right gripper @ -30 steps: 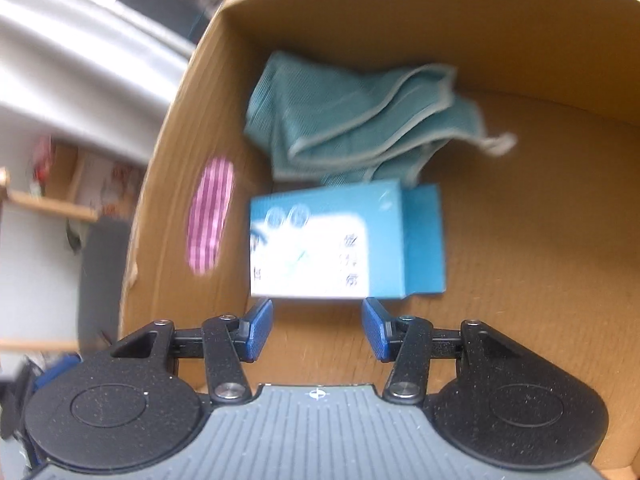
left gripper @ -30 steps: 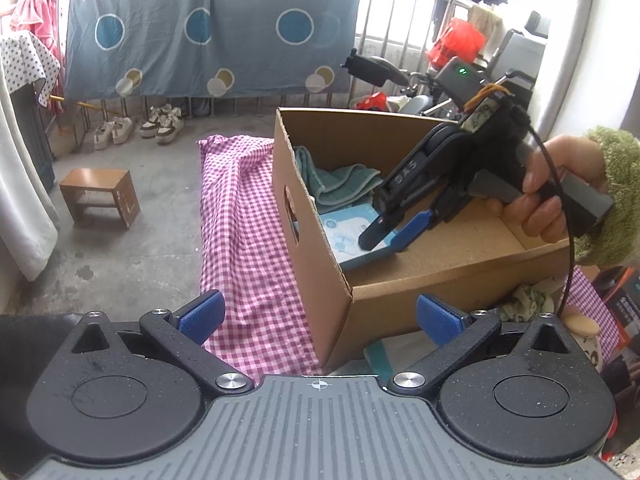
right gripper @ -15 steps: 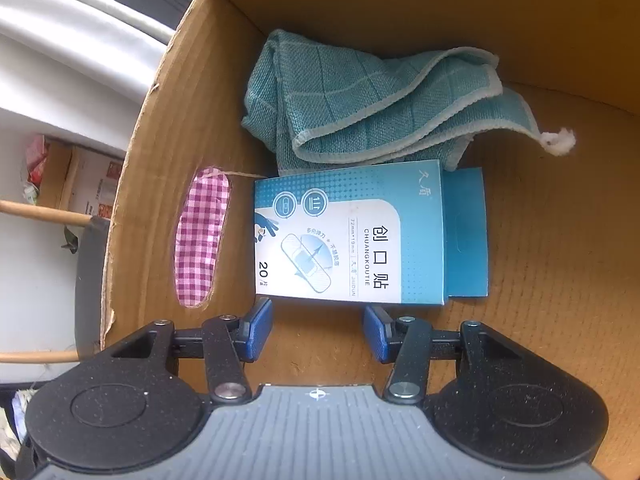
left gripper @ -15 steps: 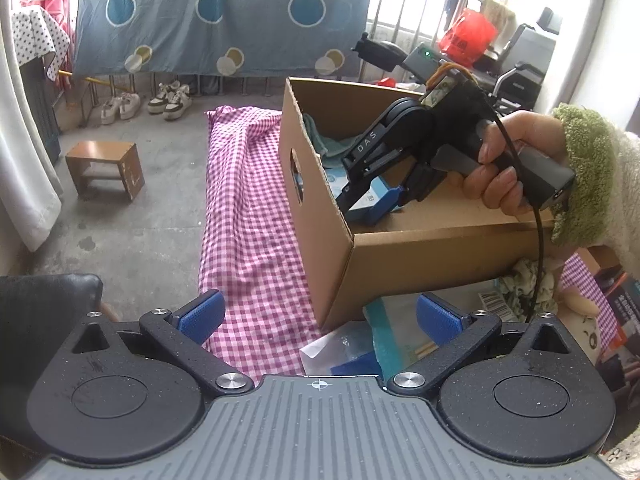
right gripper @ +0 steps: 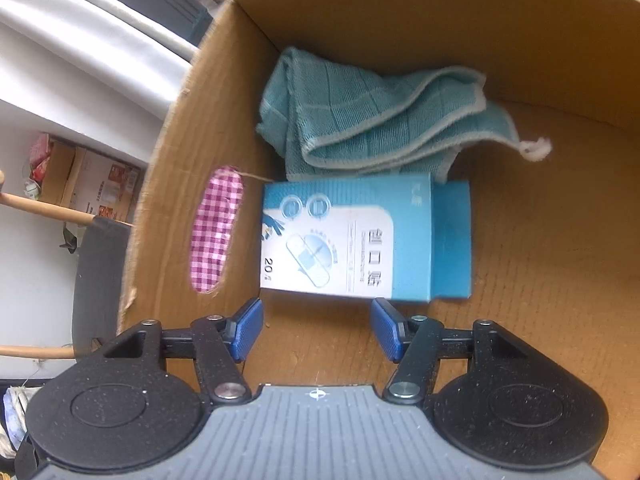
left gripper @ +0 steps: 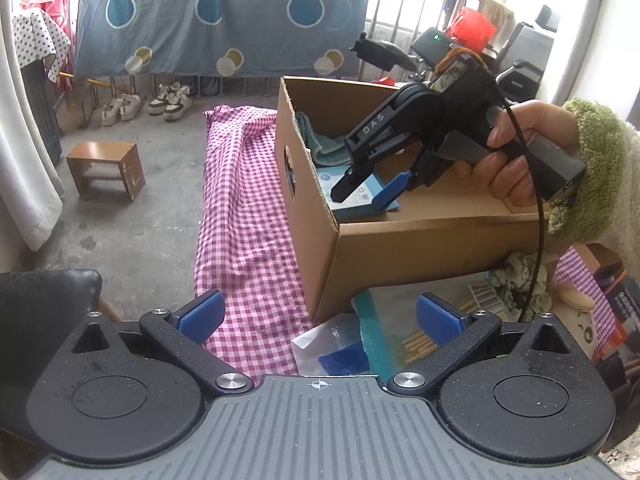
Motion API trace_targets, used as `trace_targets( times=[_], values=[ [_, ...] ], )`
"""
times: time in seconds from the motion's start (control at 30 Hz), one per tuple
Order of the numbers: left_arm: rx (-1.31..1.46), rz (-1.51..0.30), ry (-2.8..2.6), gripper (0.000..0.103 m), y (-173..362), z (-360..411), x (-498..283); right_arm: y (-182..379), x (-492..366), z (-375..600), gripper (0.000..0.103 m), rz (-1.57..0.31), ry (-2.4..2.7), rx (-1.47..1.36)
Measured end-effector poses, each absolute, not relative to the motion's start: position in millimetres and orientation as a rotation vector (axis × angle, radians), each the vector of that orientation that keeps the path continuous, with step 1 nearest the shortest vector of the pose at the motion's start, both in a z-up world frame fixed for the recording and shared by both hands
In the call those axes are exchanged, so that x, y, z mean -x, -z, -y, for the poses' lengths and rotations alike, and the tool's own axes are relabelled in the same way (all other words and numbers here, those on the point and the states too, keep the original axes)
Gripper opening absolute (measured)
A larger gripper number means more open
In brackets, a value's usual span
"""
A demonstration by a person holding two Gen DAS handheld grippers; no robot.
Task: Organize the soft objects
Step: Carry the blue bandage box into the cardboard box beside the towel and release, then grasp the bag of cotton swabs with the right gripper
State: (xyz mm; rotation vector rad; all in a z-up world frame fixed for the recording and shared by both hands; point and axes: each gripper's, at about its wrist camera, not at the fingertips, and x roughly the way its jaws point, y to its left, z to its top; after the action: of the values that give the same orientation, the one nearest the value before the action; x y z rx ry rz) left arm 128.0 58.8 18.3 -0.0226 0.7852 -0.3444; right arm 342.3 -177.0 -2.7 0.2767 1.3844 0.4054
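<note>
Right wrist: R gripper [right gripper: 316,330] over box [right gripper: 560,240], fingers apart, empty; plaster pack [right gripper: 352,240] lies by cloth [right gripper: 372,120]. L gripper [left gripper: 318,316] wide open, empty. Placement looks done; next: fetch another soft item.

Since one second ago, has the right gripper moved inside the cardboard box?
Yes. The right gripper has pulled back and up from the plaster box, judged against the cardboard box; its tips now show near the rim.
</note>
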Motion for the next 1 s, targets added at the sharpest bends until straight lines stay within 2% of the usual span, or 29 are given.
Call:
trace_targets(
  times=[0.33,0.57,0.8,1.0],
  values=[
    [0.023,-0.771,0.382,0.102,-24,-55,-114,-63,-281,192,0.065,-1.178,-0.488,-0.315],
    [0.037,-0.787,0.481,0.102,-20,-51,-101,-95,-218,217,0.075,-1.013,-0.538,-0.411],
    [0.003,-0.829,0.556,0.102,-7,-39,-93,-90,-153,235,0.075,-0.914,-0.478,-0.434],
    [0.028,-0.865,0.58,0.102,3,-32,-96,-52,-118,235,0.075,-0.939,-0.425,-0.513]
  ],
)
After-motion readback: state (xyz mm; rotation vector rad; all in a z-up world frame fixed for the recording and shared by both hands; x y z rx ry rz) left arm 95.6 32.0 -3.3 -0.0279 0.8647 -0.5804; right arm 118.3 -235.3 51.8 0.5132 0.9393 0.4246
